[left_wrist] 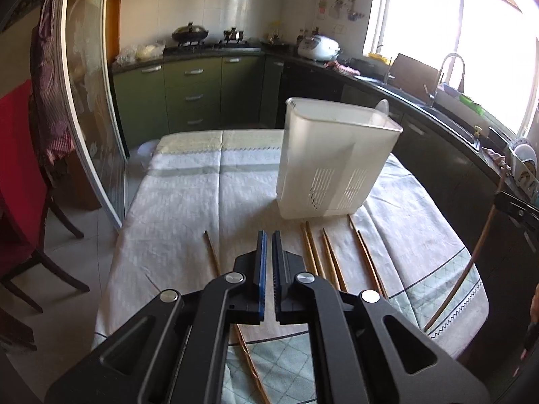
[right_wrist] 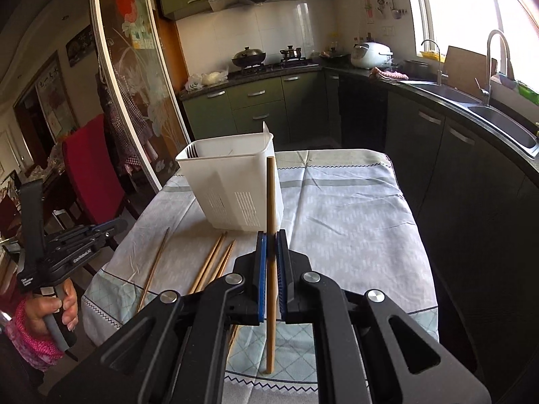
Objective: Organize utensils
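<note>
Your right tool clamped on an upright chopstick, its middle hidden by the pads, your left tool closed, empty, the bin interior unseen.

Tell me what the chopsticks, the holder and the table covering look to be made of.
Chopsticks: likely bamboo or wood, matte tan, no shine. Holder: white plastic, slightly see-through, with moulded vent slots low on its walls. Table covering: woven cloth, pale and printed, lying in soft creases.
</note>
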A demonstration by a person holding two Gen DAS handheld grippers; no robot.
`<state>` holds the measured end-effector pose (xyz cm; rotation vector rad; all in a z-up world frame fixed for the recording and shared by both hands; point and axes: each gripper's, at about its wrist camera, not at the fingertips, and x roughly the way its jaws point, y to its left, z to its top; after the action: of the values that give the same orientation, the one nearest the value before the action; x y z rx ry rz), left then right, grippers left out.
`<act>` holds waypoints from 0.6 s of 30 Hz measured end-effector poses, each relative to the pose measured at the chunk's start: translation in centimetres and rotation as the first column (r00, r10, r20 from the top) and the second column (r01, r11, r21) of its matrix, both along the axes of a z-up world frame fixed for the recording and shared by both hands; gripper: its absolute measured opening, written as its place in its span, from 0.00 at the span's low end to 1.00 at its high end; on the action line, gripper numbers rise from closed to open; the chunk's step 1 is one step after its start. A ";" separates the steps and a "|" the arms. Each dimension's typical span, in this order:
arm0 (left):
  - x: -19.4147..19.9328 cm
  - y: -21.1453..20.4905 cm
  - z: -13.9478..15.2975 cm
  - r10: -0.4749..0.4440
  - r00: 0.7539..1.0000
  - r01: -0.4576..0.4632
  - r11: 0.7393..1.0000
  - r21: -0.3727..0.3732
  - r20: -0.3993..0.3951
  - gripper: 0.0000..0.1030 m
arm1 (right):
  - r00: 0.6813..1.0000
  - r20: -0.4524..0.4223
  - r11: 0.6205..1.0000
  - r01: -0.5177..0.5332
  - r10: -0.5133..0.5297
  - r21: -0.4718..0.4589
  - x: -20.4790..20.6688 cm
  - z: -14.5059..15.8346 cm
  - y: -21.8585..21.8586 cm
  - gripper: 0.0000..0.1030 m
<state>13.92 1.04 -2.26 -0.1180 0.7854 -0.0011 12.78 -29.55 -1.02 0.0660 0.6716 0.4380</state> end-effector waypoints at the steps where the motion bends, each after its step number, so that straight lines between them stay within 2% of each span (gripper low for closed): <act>1: 1.2 0.5 -0.8 0.010 0.998 -0.011 1.000 -0.008 -0.059 0.03 | 1.000 -0.003 1.000 -0.004 0.004 0.005 0.0 -0.1 -0.3 0.06; 4: 4.4 2.4 -3.6 0.053 0.969 -0.068 0.996 -0.056 -0.242 0.06 | 1.000 -0.005 1.000 -0.006 0.007 0.017 -0.1 -0.3 -0.9 0.06; 6: 6.0 3.4 -5.6 0.058 0.931 -0.093 0.992 -0.080 -0.360 0.15 | 1.000 -0.012 0.999 -0.010 0.010 0.034 0.0 -0.4 -1.4 0.06; 8: 7.0 3.8 -7.2 0.067 0.898 -0.112 0.991 -0.078 -0.435 0.20 | 1.000 -0.017 0.999 -0.011 0.012 0.043 0.0 -0.7 -1.7 0.06; 10: 7.6 4.0 -7.9 0.091 0.882 -0.132 0.990 -0.057 -0.463 0.23 | 1.000 -0.019 0.999 -0.012 0.013 0.051 -0.1 -0.7 -2.0 0.06; 12: 8.2 4.0 -8.2 0.112 0.876 -0.139 0.990 -0.024 -0.469 0.27 | 1.000 -0.018 0.999 -0.014 0.015 0.052 -0.3 -0.9 -2.1 0.06; 16: 8.9 4.0 -8.8 0.122 0.862 -0.144 0.990 -0.007 -0.491 0.27 | 1.000 -0.022 0.998 -0.020 0.021 0.059 -0.3 -1.0 -2.5 0.06; 18: 9.2 3.8 -8.7 0.128 0.865 -0.141 0.990 0.009 -0.485 0.26 | 0.999 -0.025 0.998 -0.021 0.023 0.062 -0.2 -1.1 -2.7 0.06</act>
<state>23.14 4.82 -10.98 -0.2027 1.2812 0.1568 12.54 -32.21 -2.09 0.1225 0.6842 0.4798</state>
